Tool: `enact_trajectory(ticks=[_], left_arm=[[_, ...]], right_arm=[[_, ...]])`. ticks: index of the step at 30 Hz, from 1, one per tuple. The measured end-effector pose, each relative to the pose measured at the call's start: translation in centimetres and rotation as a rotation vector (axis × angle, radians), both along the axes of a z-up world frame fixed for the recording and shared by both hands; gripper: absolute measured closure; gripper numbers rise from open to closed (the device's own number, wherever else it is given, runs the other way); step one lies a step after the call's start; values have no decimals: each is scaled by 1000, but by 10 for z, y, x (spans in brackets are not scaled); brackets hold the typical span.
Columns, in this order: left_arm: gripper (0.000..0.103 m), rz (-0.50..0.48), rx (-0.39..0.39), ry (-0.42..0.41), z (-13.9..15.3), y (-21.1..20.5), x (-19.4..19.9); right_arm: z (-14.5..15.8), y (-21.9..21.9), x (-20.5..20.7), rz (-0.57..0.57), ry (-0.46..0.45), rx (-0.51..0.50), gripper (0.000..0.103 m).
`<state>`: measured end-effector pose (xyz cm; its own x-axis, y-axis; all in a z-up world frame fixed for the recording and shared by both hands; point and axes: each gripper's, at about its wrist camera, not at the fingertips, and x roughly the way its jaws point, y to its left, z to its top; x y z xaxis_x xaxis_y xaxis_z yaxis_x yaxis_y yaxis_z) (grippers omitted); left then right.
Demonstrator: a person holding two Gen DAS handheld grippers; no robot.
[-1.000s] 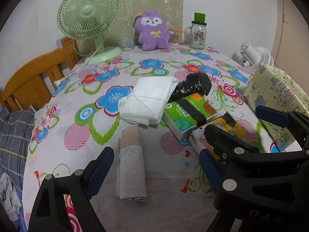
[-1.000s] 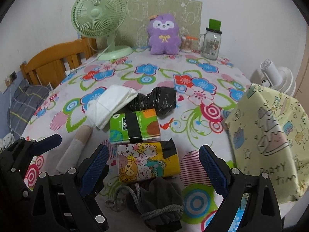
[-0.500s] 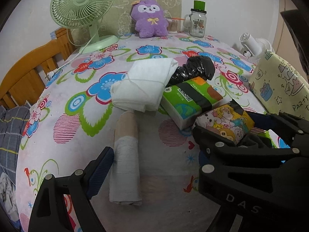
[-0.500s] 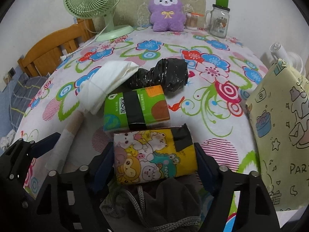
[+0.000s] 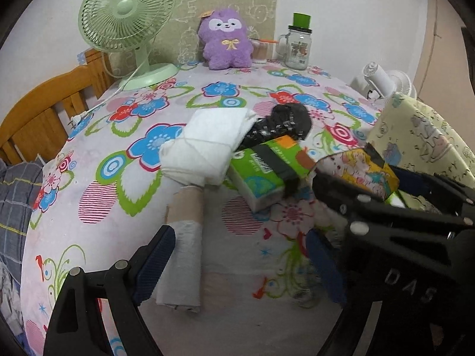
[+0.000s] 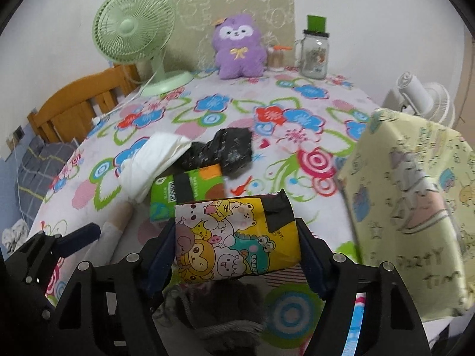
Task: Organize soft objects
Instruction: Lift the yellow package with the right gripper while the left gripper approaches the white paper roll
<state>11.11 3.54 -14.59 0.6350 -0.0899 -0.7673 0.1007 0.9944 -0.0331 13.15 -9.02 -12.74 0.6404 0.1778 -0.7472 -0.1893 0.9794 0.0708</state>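
Grey rolled cloth [image 5: 184, 255] lies just left of the cartoon tissue pack [image 6: 234, 234]; left hand-held gripper [image 5: 237, 261] hangs spread and empty. Right hand-held gripper [image 6: 237, 237] is closing across the pack's short sides, likely to carry it.

Both views are fisheye cameras riding on hand-held grippers, looking forward and steeply down along the fingers across a table covered by a floral tablecloth [image 5: 124, 195] toward the far wall. The left wrist view sits low and close over the near left part of the table, with the left gripper [image 5: 240, 261] framing its bottom edge. The right wrist view looks from just to the right, equally close, with the right gripper [image 6: 237, 237] at its bottom. Both share the green desk fan [image 5: 127, 20], the purple plush toy [image 6: 239, 46], the glass jar [image 5: 298, 47] and the green tissue pack [image 6: 185, 194], and each view catches the other gripper at its edge.
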Motion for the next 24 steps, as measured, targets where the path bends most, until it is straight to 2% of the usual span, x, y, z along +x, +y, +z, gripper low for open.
enact_trajectory(ticks=[13, 21, 23, 24], left_arm=[[12, -85, -4, -37, 11, -40, -17], [12, -93, 5, -21, 5, -50, -18], [14, -89, 4, -7, 1, -51, -17], [19, -88, 5, 0, -1, -51, -16]], right_arm=[[10, -24, -21, -20, -24, -13, 26], [6, -27, -24, -23, -8, -27, 26], [3, -26, -23, -19, 2, -30, 26], [2, -25, -22, -18, 6, -30, 26]])
